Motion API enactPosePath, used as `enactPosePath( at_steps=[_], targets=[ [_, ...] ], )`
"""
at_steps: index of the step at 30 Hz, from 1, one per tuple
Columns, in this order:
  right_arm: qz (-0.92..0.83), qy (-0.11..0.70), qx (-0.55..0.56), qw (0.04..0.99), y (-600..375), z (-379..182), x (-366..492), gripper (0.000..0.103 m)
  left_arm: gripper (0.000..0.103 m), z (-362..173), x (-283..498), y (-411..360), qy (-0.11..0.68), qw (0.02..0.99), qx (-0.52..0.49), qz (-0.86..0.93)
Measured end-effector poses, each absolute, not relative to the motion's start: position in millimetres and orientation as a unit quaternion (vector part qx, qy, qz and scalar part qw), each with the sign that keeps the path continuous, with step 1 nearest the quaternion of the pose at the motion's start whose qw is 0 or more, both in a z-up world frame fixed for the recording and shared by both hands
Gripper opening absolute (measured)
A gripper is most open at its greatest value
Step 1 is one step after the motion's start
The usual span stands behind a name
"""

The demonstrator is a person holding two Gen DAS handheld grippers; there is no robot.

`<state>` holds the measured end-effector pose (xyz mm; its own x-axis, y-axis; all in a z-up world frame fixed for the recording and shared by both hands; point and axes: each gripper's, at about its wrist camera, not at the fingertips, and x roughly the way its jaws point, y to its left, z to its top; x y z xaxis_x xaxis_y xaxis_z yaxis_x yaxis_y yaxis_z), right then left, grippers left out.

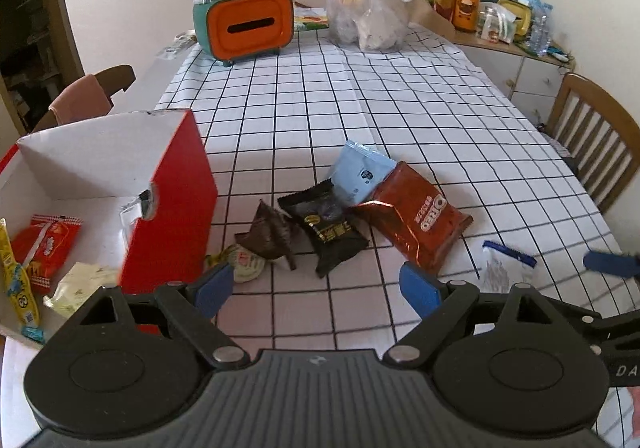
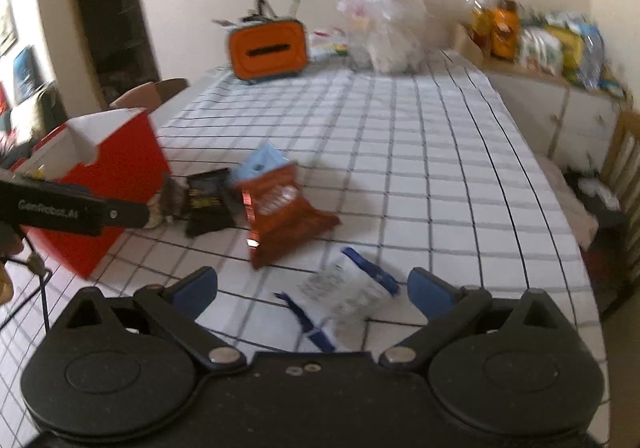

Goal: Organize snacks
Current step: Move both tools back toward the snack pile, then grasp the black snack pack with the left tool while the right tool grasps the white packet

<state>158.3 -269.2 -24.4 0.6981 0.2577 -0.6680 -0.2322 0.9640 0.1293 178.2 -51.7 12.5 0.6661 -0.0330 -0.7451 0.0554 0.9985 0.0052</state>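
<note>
Right gripper (image 2: 312, 288), jaws wide and empty, sits nearest the white blue-edged packet (image 2: 348, 294) lying diagonally just ahead; left gripper (image 1: 316, 288), equally wide, faces the dark packets (image 1: 324, 228).

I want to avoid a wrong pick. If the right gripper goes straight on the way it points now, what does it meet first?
Most likely the white packet with blue edges: it lies on the checked tablecloth right ahead, between the open fingers of the right gripper. Blur makes depth uncertain.
</note>
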Motion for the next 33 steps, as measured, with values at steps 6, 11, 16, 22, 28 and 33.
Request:
enactPosePath(
  at_steps=[6,11,16,22,28,33],
  targets=[
    [0.067,0.405,0.070,0.909,-269.7,-46.0,186.4,0.091,0.091,6.1,202.7,-63.7,0.412,0.911,0.012,0.003],
    [0.045,0.430,0.067,0.899,-260.3,-59.6,196.8,0.083,0.091,-1.3,221.4,-63.9,0.425,0.905,0.000,0.018],
    [0.035,0.434,0.040,0.899,-251.1,-63.9,198.8,0.079,0.091,-10.7,236.3,-66.1,0.432,0.901,-0.005,0.039],
    [0.027,0.434,0.027,0.900,-246.5,-65.2,198.4,0.077,0.090,-21.6,246.7,-73.2,0.437,0.898,-0.011,0.052],
    [0.032,0.434,0.025,0.900,-246.9,-65.7,198.8,0.076,0.073,-29.9,256.6,-77.3,0.444,0.893,-0.011,0.071],
    [0.036,0.433,0.022,0.900,-246.1,-66.5,198.1,0.076,0.065,-37.3,265.6,-75.1,0.451,0.889,-0.020,0.077]
  ],
)
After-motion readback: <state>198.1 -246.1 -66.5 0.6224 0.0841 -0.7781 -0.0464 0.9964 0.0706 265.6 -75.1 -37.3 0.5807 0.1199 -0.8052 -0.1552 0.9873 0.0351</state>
